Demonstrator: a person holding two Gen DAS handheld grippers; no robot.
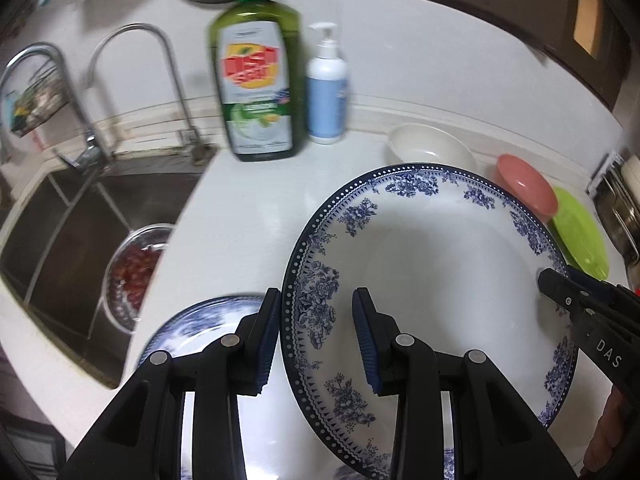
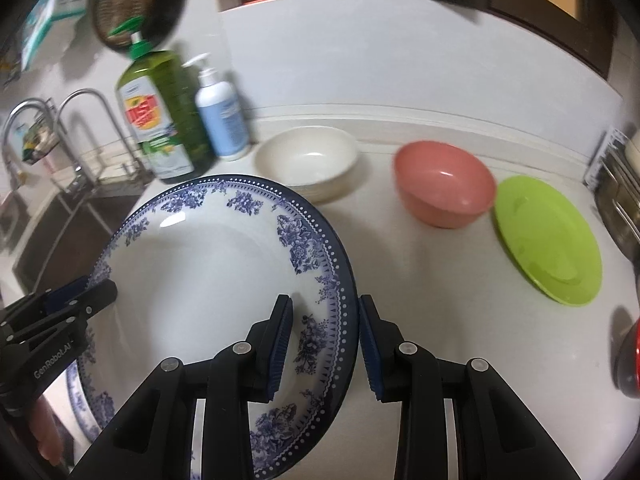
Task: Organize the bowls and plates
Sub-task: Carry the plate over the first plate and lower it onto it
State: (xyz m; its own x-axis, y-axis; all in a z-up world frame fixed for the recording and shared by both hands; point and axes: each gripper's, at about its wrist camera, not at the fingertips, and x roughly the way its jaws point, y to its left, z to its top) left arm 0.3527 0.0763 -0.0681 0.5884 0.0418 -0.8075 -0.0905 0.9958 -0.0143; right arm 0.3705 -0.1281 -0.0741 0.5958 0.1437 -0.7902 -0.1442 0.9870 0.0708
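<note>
While your two tongs stand on opposite sides of the blue-and-white floral plate [image 1: 432,280], neither one is clamped down on it. In the left wrist view, your left tongs [image 1: 316,336] straddle the plate's left rim with the jaws spread: one pad sits outside the rim, the other over the white inside, with a clear gap to the rim between them. In the right wrist view, your right tongs [image 2: 325,340] do the same at the right rim, jaws parted, the rim running between the two blue pads without being pinched.

The plate is tilted and sits above a second blue-patterned plate [image 1: 200,328] that lies on the white bench [image 1: 248,216]; whether the two plates touch cannot be told. Part of your hand [image 2: 44,432] shows at the lower left of the right wrist view.

Behind the plate, the cream bowl [image 2: 308,160] stands near the back wall. To its right the pink bowl [image 2: 444,184] sits just beside the green plate [image 2: 548,240], which lies flat on the bench. The green dish-soap bottle [image 1: 256,84] and the white pump bottle [image 1: 326,88] stand side by side at the back, next to the sink [image 1: 72,232], which holds a metal colander [image 1: 136,272] with something red in it.
</note>
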